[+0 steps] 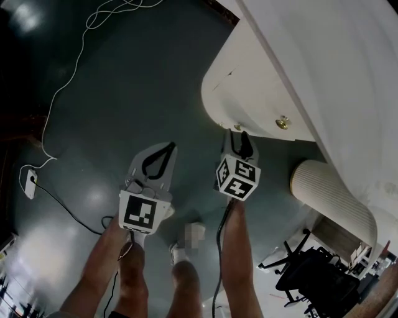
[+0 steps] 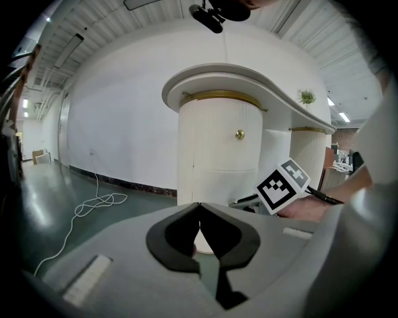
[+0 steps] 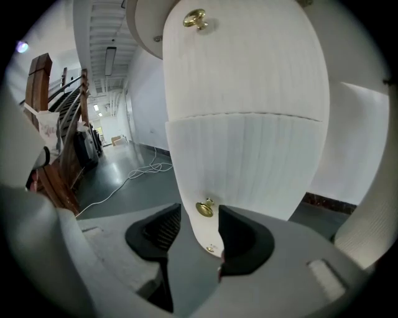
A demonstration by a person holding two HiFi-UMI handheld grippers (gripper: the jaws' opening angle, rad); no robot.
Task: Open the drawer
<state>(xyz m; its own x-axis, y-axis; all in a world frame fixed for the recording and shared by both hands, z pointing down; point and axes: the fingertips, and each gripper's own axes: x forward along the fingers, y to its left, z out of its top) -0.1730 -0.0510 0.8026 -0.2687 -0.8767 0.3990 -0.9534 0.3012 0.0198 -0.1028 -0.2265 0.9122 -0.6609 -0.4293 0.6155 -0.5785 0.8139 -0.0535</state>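
A white ribbed round cabinet (image 3: 249,93) stands under a curved counter (image 1: 323,62). It has two drawer fronts, one above the other, and each carries a brass knob. In the right gripper view the upper knob (image 3: 195,18) is high up. The lower drawer's knob (image 3: 205,208) sits between the fingertips of my right gripper (image 3: 200,214), which is open, its pads not touching the knob. In the head view the right gripper (image 1: 239,138) points at the cabinet's foot, below the upper knob (image 1: 283,122). My left gripper (image 1: 169,148) hangs to its left over the floor, shut and holding nothing.
A white cable (image 1: 68,74) snakes over the dark green floor to a plug (image 1: 30,183) at the left. A second ribbed column (image 1: 329,192) stands right of the cabinet, with a black office chair (image 1: 317,273) beyond it. The person's legs show below the grippers.
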